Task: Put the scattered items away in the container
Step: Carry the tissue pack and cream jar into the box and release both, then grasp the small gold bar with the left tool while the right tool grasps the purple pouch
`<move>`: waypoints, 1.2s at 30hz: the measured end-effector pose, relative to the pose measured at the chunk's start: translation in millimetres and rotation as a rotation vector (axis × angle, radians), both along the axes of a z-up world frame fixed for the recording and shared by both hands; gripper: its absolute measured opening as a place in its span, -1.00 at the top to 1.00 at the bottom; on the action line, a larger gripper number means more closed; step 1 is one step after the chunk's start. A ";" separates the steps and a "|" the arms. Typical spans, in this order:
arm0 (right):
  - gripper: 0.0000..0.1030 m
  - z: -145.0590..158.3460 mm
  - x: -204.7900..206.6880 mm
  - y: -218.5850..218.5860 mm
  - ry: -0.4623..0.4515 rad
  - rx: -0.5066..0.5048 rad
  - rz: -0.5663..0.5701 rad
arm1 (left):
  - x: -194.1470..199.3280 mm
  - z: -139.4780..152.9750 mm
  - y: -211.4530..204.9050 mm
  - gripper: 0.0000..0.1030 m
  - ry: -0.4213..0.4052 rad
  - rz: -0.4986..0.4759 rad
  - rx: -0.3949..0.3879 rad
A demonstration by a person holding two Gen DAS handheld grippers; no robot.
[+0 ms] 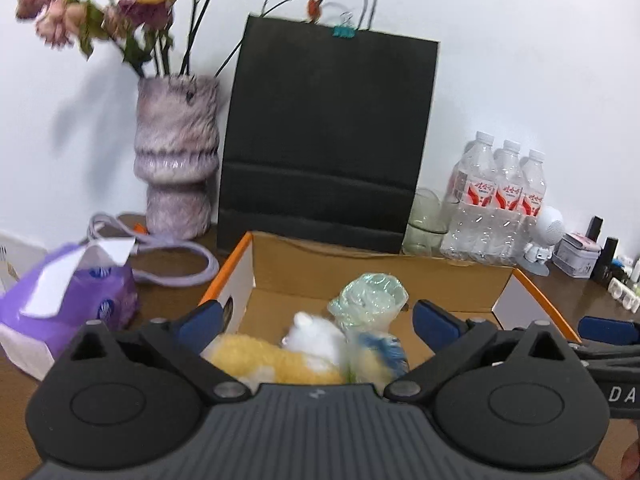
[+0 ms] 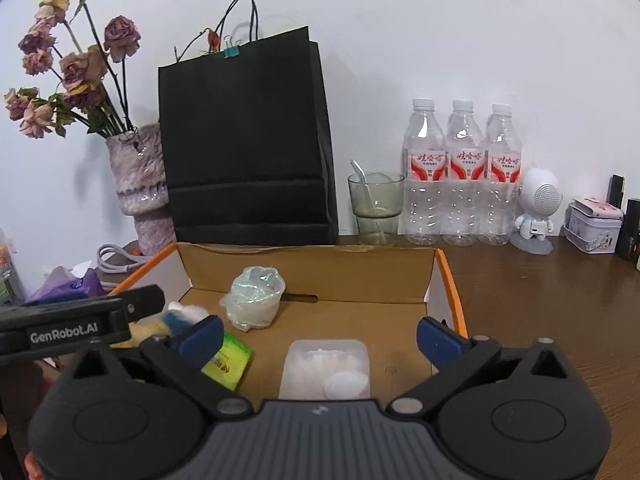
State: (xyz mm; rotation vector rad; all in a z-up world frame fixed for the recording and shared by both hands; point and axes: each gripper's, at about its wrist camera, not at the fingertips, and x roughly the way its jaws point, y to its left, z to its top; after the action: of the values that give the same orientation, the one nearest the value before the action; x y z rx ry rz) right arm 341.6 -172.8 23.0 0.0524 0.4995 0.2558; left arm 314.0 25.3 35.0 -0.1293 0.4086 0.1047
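Showing only in rt view: clear tub in box (both tools wide, empty).

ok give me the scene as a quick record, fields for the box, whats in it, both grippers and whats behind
container: open cardboard box with orange edges, on a brown table
in box: crumpled plastic bag, green packet, clear lidded tub, yellow plush toy
left gripper: open, above the plush toy, holding nothing
right gripper: open, above the tub, holding nothing
behind box: black paper bag, vase of dried roses, glass with spoon, three water bottles
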 end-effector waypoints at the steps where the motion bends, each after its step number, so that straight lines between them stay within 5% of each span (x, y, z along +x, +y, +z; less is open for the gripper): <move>1: -1.00 0.1 0.5 0.0 0.006 -0.001 -0.001 | -1.0 0.8 -1.1 -1.00 -0.002 0.000 0.002; 24: -1.00 -0.6 1.2 0.2 0.025 -0.020 -0.019 | -3.3 4.8 0.2 -1.00 -0.008 0.007 0.000; 36: -1.00 18.0 -26.5 -5.5 -0.024 -0.020 -0.007 | -44.7 27.1 0.4 -1.00 -0.067 -0.007 -0.015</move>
State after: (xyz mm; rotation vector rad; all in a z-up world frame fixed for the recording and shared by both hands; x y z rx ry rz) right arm 315.1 -178.3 41.1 0.0313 0.4777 0.2439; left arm 269.3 25.7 62.1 -0.1457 0.3431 0.0904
